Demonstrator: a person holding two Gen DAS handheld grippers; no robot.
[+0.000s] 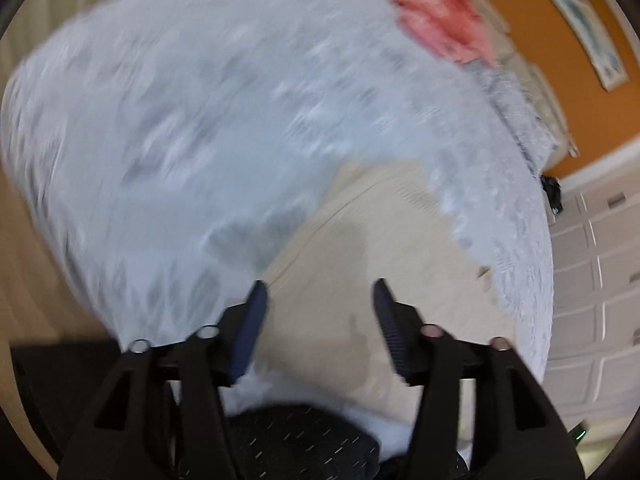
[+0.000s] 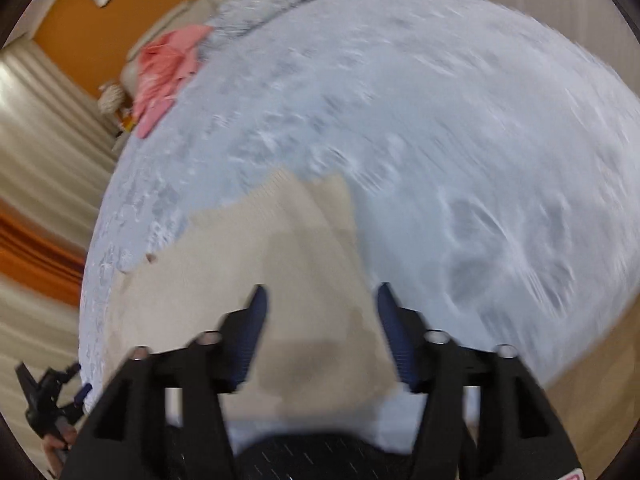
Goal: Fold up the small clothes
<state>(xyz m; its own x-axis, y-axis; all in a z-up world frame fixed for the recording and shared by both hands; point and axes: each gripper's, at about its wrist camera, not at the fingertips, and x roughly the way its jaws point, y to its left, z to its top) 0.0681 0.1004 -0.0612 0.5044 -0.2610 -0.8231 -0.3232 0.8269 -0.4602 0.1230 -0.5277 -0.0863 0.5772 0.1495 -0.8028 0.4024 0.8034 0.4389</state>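
A beige garment [image 1: 372, 248] lies flat on the pale blue bedspread [image 1: 192, 120] near the bed's front edge. My left gripper [image 1: 319, 292] is open and empty, hovering above the garment's near part. In the right wrist view the same beige garment [image 2: 272, 256] lies below my right gripper [image 2: 320, 294], which is open and empty above it. The left gripper [image 2: 48, 396] also shows at the lower left of the right wrist view. A pink garment [image 1: 440, 20] lies crumpled at the far side of the bed; it also shows in the right wrist view [image 2: 164, 76]. Both views are motion-blurred.
Orange walls [image 1: 560, 92] and a pillow area [image 2: 260, 12] lie beyond the bed. White drawers [image 1: 596, 272] stand to the right of the bed in the left wrist view. Curtains [image 2: 44, 140] hang at the left in the right wrist view.
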